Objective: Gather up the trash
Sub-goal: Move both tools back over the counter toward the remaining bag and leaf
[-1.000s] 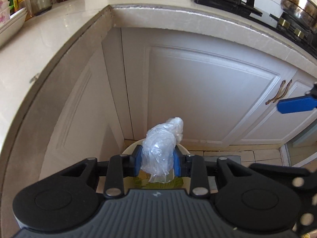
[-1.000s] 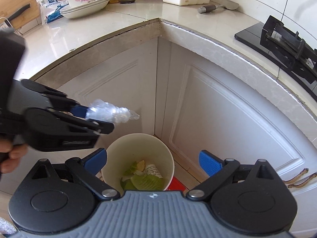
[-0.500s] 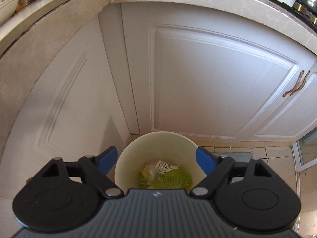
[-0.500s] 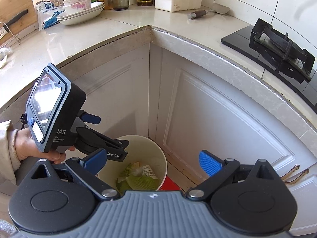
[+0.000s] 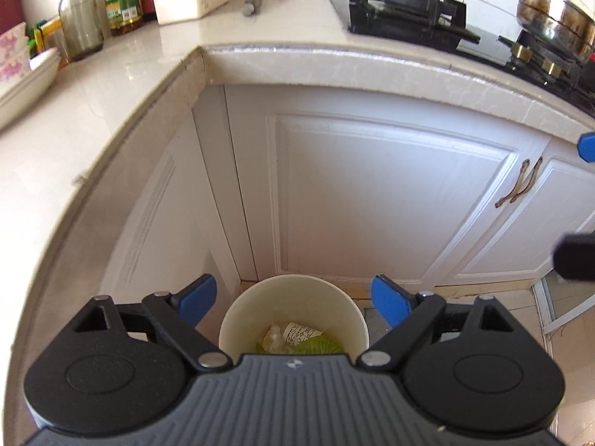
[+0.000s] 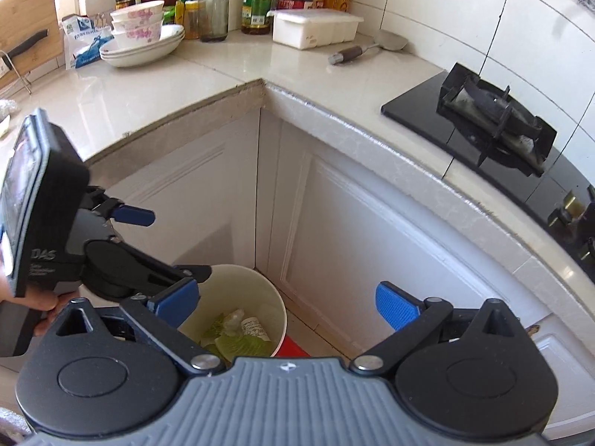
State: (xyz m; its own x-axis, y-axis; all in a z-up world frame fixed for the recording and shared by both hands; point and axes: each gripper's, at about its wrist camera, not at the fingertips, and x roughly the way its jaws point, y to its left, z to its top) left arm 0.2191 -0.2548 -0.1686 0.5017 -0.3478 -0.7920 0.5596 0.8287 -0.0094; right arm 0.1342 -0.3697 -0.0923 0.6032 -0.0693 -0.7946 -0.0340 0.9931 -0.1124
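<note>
Left gripper: we saw its jaws opening, the 2 blue pads wide apart with nothing between them, above the trash bin.
Right gripper: we saw it released too, its 2 blue pads spread wide and bare, also above the trash bin.
Trash bin: we found this cream-coloured pail on the floor, right in the inner corner of the cabinets.
Trash: we saw it inside the trash bin, where green leaves, a printed paper scrap and a clear crumpled piece lay at the bottom.
Cabinet doors: white panelled doors stood just behind the trash bin, and we saw a pair of curved handles to its right.
Countertop: the pale L-shaped top ran above and beyond the trash bin.
Stove: we saw this black hob on the countertop, far beyond the trash bin and to the right.
Bowls: we saw them stacked on the countertop, far beyond the trash bin and to the left.
</note>
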